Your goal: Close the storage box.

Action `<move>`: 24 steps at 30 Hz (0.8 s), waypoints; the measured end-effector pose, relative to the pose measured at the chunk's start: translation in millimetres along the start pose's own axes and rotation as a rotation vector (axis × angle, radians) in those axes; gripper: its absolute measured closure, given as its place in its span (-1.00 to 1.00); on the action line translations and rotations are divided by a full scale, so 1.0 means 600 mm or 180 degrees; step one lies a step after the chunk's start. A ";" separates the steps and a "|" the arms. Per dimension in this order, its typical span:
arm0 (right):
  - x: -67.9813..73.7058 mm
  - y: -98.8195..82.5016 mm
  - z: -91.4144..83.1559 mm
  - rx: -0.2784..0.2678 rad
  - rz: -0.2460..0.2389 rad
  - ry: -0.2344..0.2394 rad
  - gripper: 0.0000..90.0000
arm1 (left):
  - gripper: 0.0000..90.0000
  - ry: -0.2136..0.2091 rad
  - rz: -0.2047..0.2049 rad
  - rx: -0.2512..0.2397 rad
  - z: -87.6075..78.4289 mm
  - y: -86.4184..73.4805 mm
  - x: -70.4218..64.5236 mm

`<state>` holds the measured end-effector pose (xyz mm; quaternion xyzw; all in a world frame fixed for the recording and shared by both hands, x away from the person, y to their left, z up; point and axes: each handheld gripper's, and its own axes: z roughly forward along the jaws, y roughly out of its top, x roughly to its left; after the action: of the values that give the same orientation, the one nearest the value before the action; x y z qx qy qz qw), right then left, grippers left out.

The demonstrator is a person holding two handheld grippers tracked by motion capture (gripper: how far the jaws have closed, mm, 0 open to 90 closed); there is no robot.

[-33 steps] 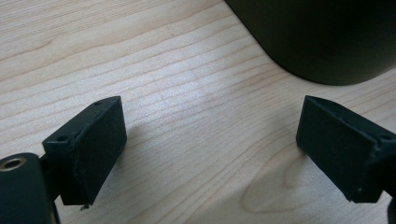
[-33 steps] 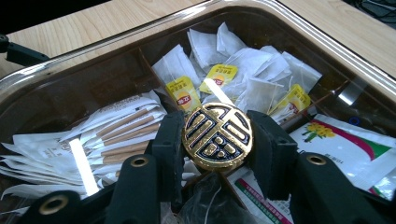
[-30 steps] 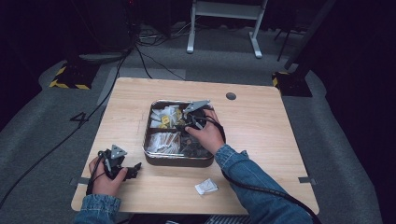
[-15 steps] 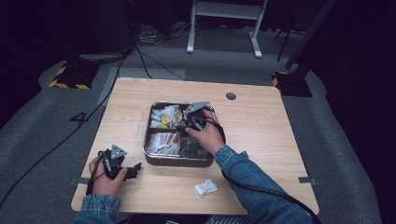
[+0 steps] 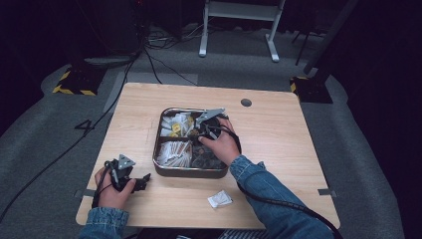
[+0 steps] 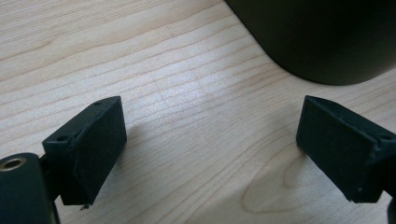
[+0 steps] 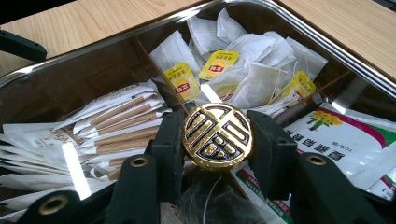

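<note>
2 grippers in play: we see the right gripper [image 7: 217,140] clamped on a gold coin [image 7: 217,136] by its edges, held over the middle of the metal tray [image 5: 161,130], tea bags [image 7: 243,70] at its 12 o'clock. We judge the coin stiff, light, slippery foil; rim grip suits it. It bears an embossed seal character, unreadable to us. Yellow tea tags [image 7: 218,64] look like Lipton. The left gripper [image 6: 210,144] rests at the tray's 8 o'clock, jaws apart, empty.
</note>
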<state>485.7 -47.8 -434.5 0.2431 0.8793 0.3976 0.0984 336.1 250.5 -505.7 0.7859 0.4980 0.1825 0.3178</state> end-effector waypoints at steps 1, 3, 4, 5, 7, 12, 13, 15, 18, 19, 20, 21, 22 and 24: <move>0.000 0.000 0.000 -0.0009 0.0005 0.0006 0.31 | -0.80 0.0000 0.0001 0.0001 0.000 0.000 0.000; 0.000 0.000 0.000 -0.0014 0.0000 0.0008 0.31 | -0.80 -0.0001 0.0001 0.0001 0.000 0.000 0.000; 0.001 0.001 0.001 -0.0016 -0.0015 -0.0005 0.31 | -0.80 0.0000 0.0001 0.0001 0.000 0.000 0.000; 0.001 0.001 0.001 -0.0022 -0.0013 -0.0005 0.31 | -0.80 0.0000 0.0001 0.0001 0.000 0.000 0.000; 0.000 0.000 0.001 -0.0022 -0.0016 0.0003 0.31 | -0.80 0.0000 0.0000 0.0000 0.000 0.000 0.000; -0.003 -0.001 0.005 -0.0033 -0.0062 0.0020 0.31 | -0.80 0.0001 0.0000 -0.0001 0.000 0.000 0.000; -0.003 -0.001 0.005 -0.0033 -0.0062 0.0020 0.31 | -0.80 0.0001 0.0000 -0.0001 0.000 0.000 0.000; -0.004 -0.001 0.007 -0.0026 -0.0073 0.0017 0.31 | -0.80 0.0000 0.0000 0.0000 0.000 0.000 0.000; -0.005 -0.002 0.008 -0.0025 -0.0070 0.0034 0.31 | -0.80 0.0000 0.0002 0.0001 0.000 0.000 0.000; -0.006 -0.002 0.008 -0.0023 -0.0081 0.0031 0.30 | -0.80 0.0001 0.0001 0.0001 0.000 0.000 0.000; -0.005 -0.003 0.007 -0.0028 -0.0077 0.0025 0.30 | -0.80 0.0001 0.0001 0.0001 0.000 0.000 0.000; -0.005 -0.003 0.007 -0.0028 -0.0077 0.0025 0.30 | -0.80 0.0001 0.0001 0.0001 0.000 0.000 0.000; -0.004 -0.004 0.007 -0.0028 -0.0069 0.0022 0.30 | -0.80 0.0000 -0.0002 -0.0001 0.000 0.000 0.000; -0.002 -0.004 0.007 -0.0030 -0.0063 0.0024 0.30 | -0.80 0.0000 0.0000 0.0000 0.000 0.000 0.000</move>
<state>487.5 -47.3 -439.1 0.2324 0.8801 0.4017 0.1001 336.0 250.5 -505.8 0.7859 0.4981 0.1826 0.3178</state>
